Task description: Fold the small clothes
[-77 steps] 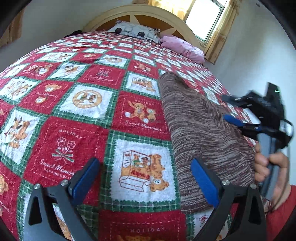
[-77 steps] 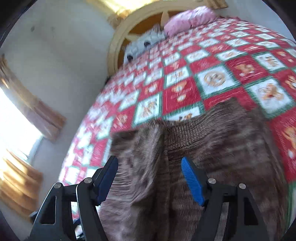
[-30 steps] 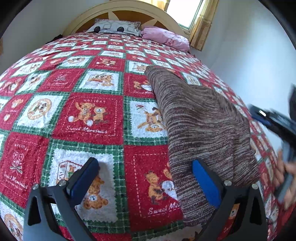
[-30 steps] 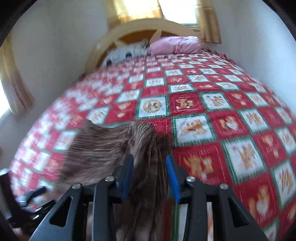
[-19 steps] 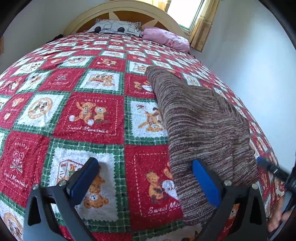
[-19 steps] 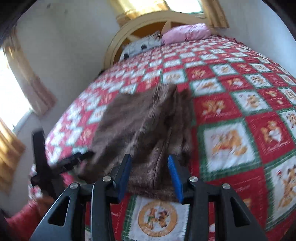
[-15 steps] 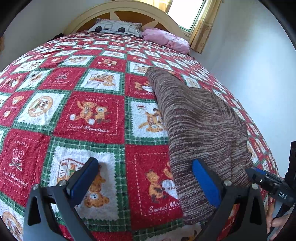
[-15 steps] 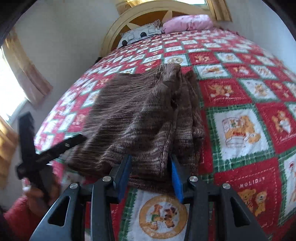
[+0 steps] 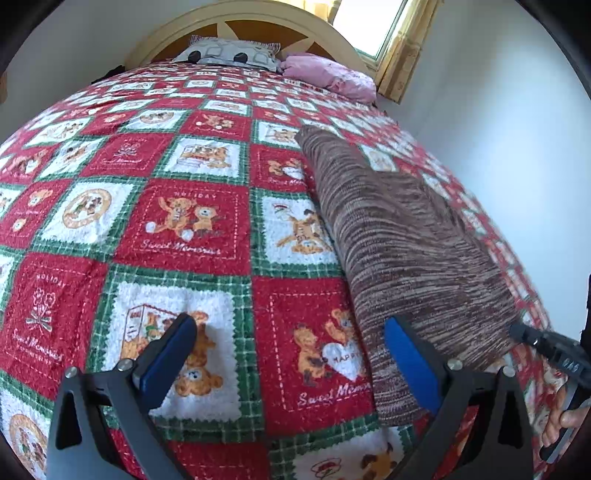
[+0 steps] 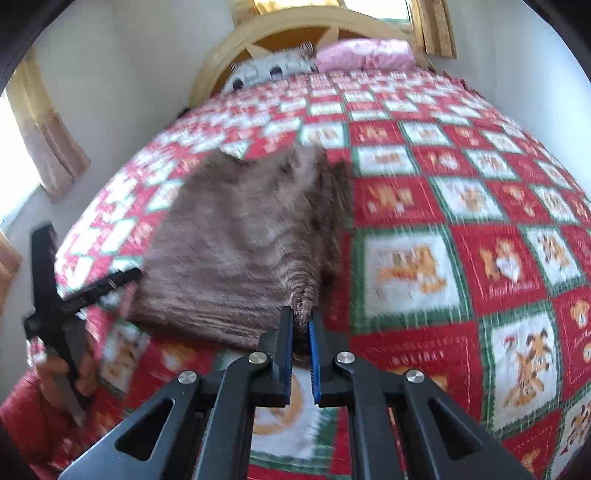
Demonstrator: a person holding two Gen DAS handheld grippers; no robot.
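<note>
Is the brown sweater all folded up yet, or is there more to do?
Partly. The brown sweater already lies doubled over on the quilt. The right gripper is pinching its near corner, so another fold looks under way. The left gripper is open and holds nothing. A final fold seems left.

Home bedroom, quilted bed [image 9: 192,221], pillows [image 9: 229,55], headboard [image 9: 240,18]

Right gripper [image 10: 301,323] tilted down, jaws closing to a pinch, left gripper [image 9: 291,354] jaws wide apart, angled downward
</note>
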